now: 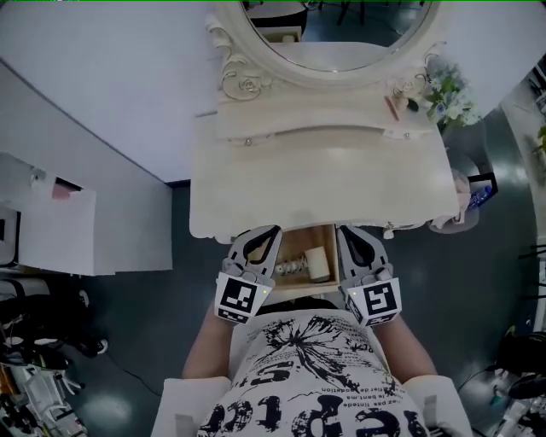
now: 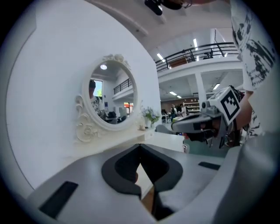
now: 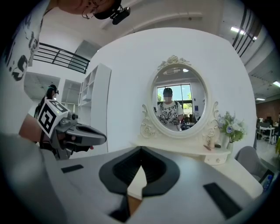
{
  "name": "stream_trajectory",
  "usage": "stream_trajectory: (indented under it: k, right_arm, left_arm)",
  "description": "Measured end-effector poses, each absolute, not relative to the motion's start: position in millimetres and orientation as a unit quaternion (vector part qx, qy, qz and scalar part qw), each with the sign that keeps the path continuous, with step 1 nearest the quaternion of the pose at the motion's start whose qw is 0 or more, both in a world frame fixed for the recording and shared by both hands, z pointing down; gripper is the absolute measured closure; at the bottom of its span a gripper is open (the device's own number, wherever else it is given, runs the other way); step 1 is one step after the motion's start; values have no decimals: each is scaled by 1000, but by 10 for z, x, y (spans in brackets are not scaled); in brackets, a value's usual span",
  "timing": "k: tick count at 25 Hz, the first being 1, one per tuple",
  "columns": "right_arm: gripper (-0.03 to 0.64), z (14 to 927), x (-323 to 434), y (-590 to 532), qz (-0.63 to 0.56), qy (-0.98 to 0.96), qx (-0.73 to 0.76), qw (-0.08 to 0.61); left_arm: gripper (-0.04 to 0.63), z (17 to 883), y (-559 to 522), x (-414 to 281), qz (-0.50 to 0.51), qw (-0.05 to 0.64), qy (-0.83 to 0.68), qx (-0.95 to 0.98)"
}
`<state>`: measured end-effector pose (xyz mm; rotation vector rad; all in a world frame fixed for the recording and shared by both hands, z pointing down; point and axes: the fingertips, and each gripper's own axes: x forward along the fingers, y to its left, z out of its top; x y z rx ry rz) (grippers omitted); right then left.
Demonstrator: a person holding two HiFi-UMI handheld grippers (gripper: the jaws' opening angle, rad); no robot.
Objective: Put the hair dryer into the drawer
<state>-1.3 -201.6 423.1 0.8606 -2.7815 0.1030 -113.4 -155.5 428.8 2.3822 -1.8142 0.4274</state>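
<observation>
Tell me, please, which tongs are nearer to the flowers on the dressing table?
Right. The right tongs are at the drawer's right edge, on the flowers' side; the left tongs are at its left edge, farther off.

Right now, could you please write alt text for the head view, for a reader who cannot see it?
From above, the left gripper and right gripper, both shut, flank an open drawer where a pale hair dryer lies. The drawer belongs to a cream dressing table with an oval mirror and flowers at its back right.
</observation>
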Motion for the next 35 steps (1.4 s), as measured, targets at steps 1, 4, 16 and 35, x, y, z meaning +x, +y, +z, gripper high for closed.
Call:
stream_trajectory:
  k: [1,4,16,35]
  right_arm:
    - [601,4185,-54,-1994,32,-951,288,110]
    - [601,4058,-184,-1938,19,-957,270,102]
    - [601,3731,-383,-1804,5,-965,248,81]
    - [601,3515,-346,-1827,-14,-966,252,62]
  left_arm:
    - [575,4142,-1529,-1188,123,46,-611,781]
    - [575,3752,-1431,-1356,73,18,-645,761]
    - [575,3387,-1128,-1674,25,22,-690,723]
    - [575,3395,-1221,-1658,24,37,-684,728]
